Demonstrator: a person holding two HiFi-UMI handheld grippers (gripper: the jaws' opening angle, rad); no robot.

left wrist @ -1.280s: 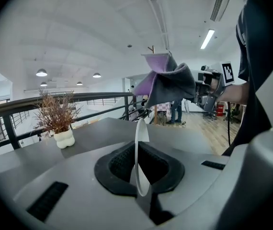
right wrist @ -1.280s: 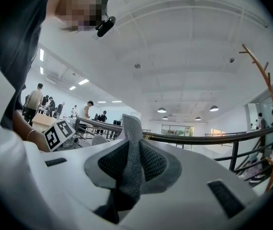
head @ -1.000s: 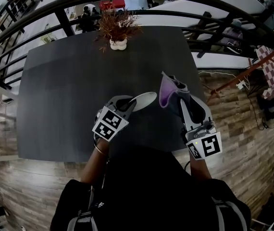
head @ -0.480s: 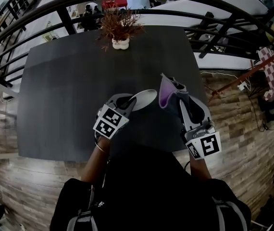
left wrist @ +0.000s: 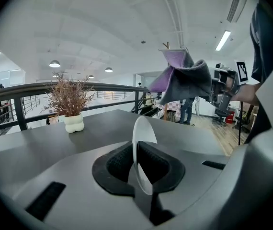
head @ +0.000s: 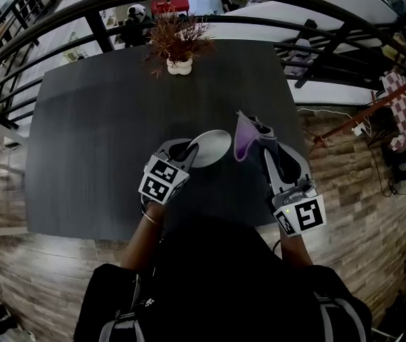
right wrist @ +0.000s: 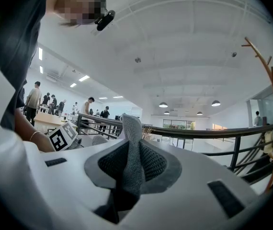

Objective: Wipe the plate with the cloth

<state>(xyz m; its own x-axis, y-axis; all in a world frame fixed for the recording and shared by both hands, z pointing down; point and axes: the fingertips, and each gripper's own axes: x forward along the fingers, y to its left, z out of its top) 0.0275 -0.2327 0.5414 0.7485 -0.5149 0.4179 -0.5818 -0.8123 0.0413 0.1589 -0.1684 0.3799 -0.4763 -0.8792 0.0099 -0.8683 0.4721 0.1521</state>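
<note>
Dark surface (head: 96,155), potted plant (head: 177,45) at far edge. Left gripper (head: 183,151) clamped on plate (head: 210,147) rim, plate raised over near-centre. Right gripper (head: 266,145) clamped on cloth (head: 245,144), just right of plate, not touching. Judgement: both items in hand; wiping contact still left.

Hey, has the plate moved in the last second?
Yes, slightly. The plate has tipped, showing more of its face to the head view, its far rim nearer the potted plant on the table.
</note>
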